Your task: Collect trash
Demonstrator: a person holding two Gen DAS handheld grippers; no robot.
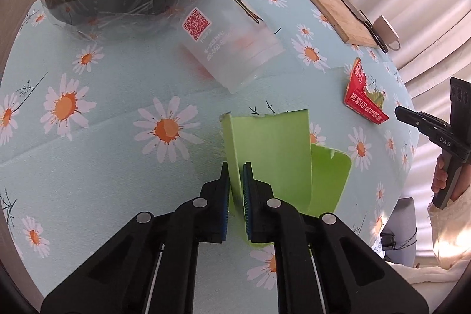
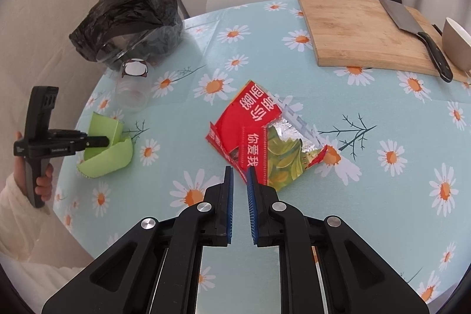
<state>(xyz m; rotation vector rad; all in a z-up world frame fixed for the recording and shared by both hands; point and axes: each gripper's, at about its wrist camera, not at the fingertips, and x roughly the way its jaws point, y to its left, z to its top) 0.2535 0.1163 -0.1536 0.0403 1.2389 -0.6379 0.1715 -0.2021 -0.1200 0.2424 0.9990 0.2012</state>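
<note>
A cleaver [image 2: 412, 28] lies on the cutting board [image 2: 353, 31] beside a bowl [image 2: 456, 43]

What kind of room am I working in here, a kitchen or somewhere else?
Probably a home dining or kitchen area. A round table under a daisy-print cloth holds a wooden cutting board with a cleaver, and a bin lined with a black bag stands on it.

Wrapper [image 2: 253, 134] between cup [image 2: 134, 90] and board [image 2: 356, 31].

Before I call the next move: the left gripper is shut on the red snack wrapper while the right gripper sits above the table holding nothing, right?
Not quite. The left gripper is shut on the green paper, as the left wrist view shows. The red snack wrapper lies loose under the empty right gripper.
</note>
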